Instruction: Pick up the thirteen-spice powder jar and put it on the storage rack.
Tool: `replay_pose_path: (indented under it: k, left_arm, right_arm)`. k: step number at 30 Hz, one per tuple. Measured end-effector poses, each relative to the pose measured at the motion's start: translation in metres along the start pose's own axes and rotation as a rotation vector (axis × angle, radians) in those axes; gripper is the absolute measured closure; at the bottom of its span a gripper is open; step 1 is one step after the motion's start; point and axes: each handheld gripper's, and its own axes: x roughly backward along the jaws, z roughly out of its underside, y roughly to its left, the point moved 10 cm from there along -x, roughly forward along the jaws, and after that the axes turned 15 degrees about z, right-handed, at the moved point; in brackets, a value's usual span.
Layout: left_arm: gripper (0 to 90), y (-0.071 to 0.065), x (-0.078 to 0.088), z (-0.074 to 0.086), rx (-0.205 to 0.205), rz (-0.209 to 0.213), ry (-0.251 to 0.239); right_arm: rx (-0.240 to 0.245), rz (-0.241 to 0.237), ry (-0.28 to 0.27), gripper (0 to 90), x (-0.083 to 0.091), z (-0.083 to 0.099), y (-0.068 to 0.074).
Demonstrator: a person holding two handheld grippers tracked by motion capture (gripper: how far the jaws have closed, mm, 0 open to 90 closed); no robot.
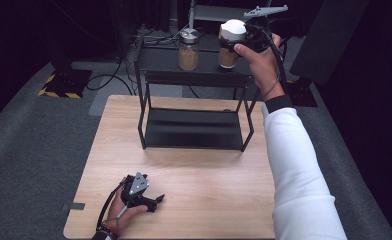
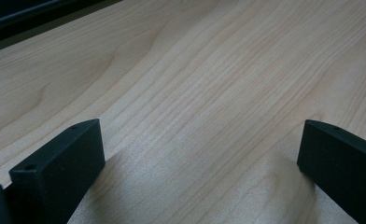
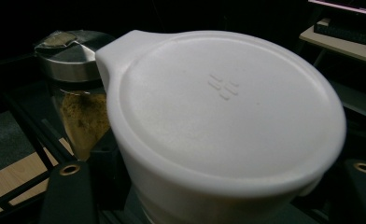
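Left gripper (image 1: pixel 159 199): rests low on the table (image 1: pixel 209 185) near its front left corner, held in the person's left hand (image 1: pixel 118 210). Its jaws stand wide apart with only bare wood between them in the left gripper view; it holds nothing.

Steel-lid jar (image 1: pixel 188 49): stands upright on the top shelf of the black rack (image 1: pixel 194 75), left of the gripped jar and just apart from it. Glass, with brown powder inside.

White-lid jar (image 1: pixel 230 46): the thing in hand. It is at the right of the rack's top shelf; I cannot tell whether its base sits on the shelf or hangs just over it. Upright, with brown contents showing below the lid.

Right gripper (image 1: pixel 234 44): closed on the white-lid jar, jaws to either side of the body just under the lid (image 3: pixel 228 107), as the right gripper view shows.

Handling: likely glass, so stiff, smooth and breakable; the filling probably makes it fairly heavy for its size, with the weight hanging below the grip.

Where to hold: on the body under the lid rim, as now, so the rim catches any slip. The lid itself looks like plastic and could pop off if gripped alone.

Risk: knocking the steel-lid jar, or tilting in the jaws.
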Motion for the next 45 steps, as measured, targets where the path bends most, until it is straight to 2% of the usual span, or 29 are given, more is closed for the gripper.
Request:
replay_pose_path:
  k: [6,15,17,21,24,27,28,33,34,35,38,39,41,45]
  left_arm:
    - [0.1,0.0,0.0,0.0,0.0,0.0,0.0]
    - [0.1,0.0,0.0,0.0,0.0,-0.001,0.0]
    - [0.1,0.0,0.0,0.0,0.0,-0.001,0.0]
    - [0.1,0.0,0.0,0.0,0.0,-0.001,0.0]
    - [0.1,0.0,0.0,0.0,0.0,-0.001,0.0]
    - [0.1,0.0,0.0,0.0,0.0,-0.001,0.0]
    - [0.1,0.0,0.0,0.0,0.0,-0.001,0.0]
    - [0.1,0.0,0.0,0.0,0.001,-0.002,0.0]
    - [0.1,0.0,0.0,0.0,0.001,-0.002,0.0]
    - [0.1,0.0,0.0,0.0,0.001,-0.002,0.0]
    - [0.1,0.0,0.0,0.0,0.001,-0.002,0.0]
    - [0.1,0.0,0.0,0.0,0.001,-0.002,0.0]
    - [0.1,0.0,0.0,0.0,0.001,-0.002,-0.001]
    - [0.1,0.0,0.0,0.0,0.001,-0.002,0.0]
  right_arm:
    - [0.004,-0.002,0.016,29.8,-0.006,0.003,0.002]
    - [-0.028,-0.001,0.005,29.6,-0.011,0.01,0.0]
    - [-0.013,-0.006,0.003,29.6,-0.011,0.009,0.001]
    - [-0.023,0.006,-0.001,29.1,-0.012,0.01,0.001]
    - [-0.047,0.019,-0.018,23.0,-0.012,0.013,0.001]
    - [-0.057,0.012,-0.021,22.8,-0.011,0.014,0.0]
    - [-0.051,0.015,-0.023,19.3,-0.011,0.014,0.001]
    - [-0.023,0.019,-0.024,18.9,-0.011,0.014,0.003]
    - [-0.023,0.014,-0.039,14.1,-0.011,0.015,0.003]
    - [-0.021,0.029,-0.051,12.2,-0.011,0.015,0.003]
    - [-0.015,0.024,-0.064,10.4,-0.009,0.015,0.002]
    - [0.007,0.045,-0.083,8.7,-0.004,0.014,0.003]
    - [0.012,0.032,-0.089,8.2,-0.003,0.014,0.001]
    - [0.05,0.066,-0.113,5.5,0.005,0.014,-0.001]
